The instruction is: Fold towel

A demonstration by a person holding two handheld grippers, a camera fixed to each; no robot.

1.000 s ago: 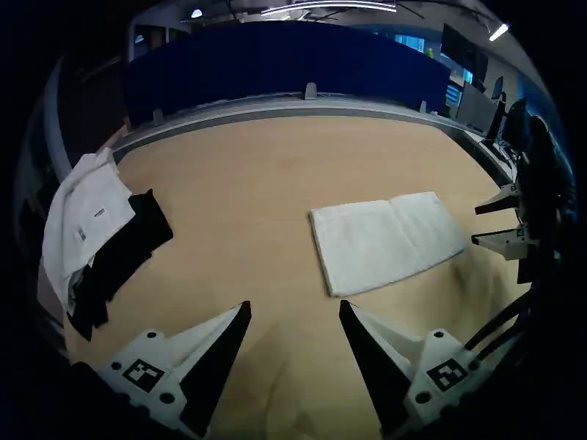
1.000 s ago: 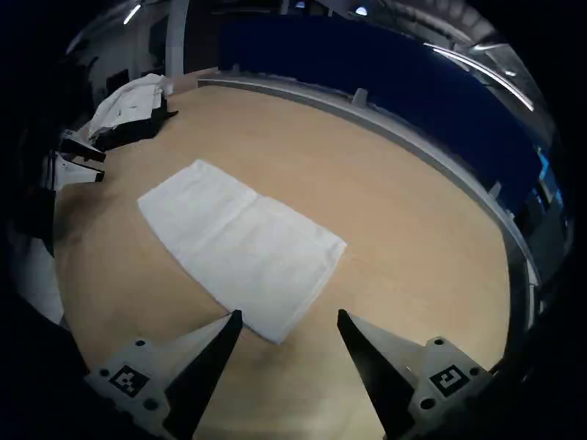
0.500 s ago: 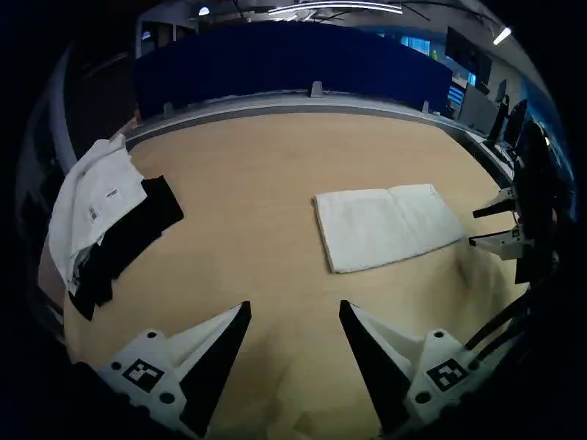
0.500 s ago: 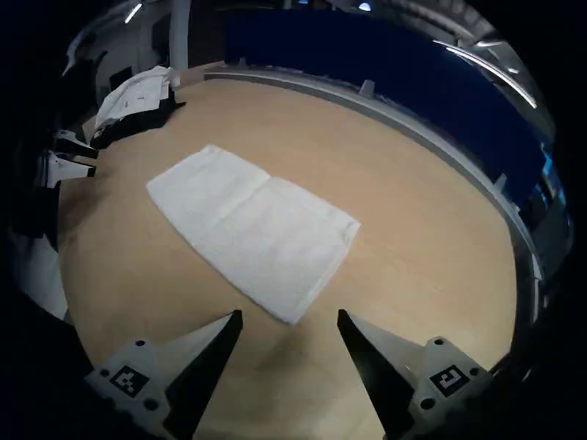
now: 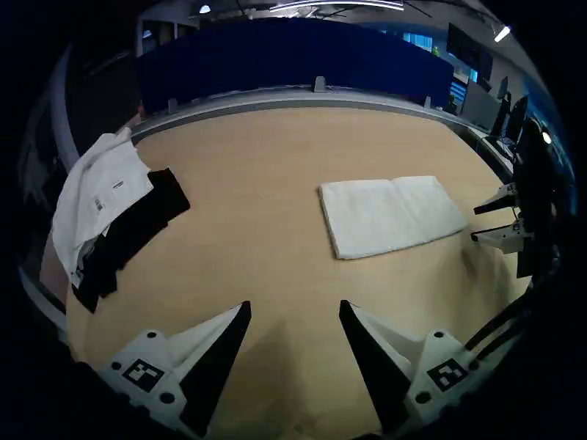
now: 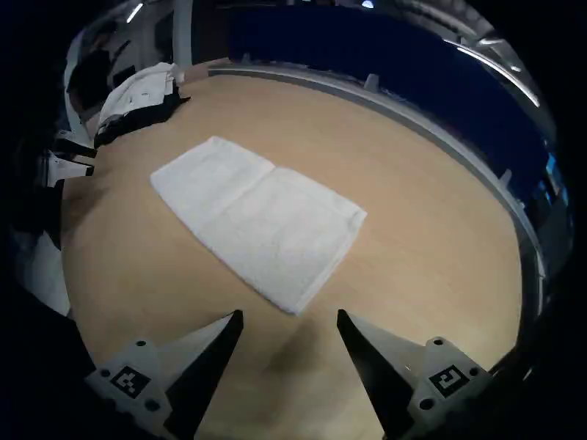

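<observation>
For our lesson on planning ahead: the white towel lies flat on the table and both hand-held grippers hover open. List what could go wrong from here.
1. The towel lies flat on the table; the open left hand-held gripper and right hand-held gripper may fail to pinch its thin edge.
2. It sits askew to both, so the fold could skew.
3. A wide sweep might catch the clothes pile.

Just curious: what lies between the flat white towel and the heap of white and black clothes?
Nothing: in the left gripper view, bare light wooden tabletop separates the flat white towel from the clothes heap.
</observation>
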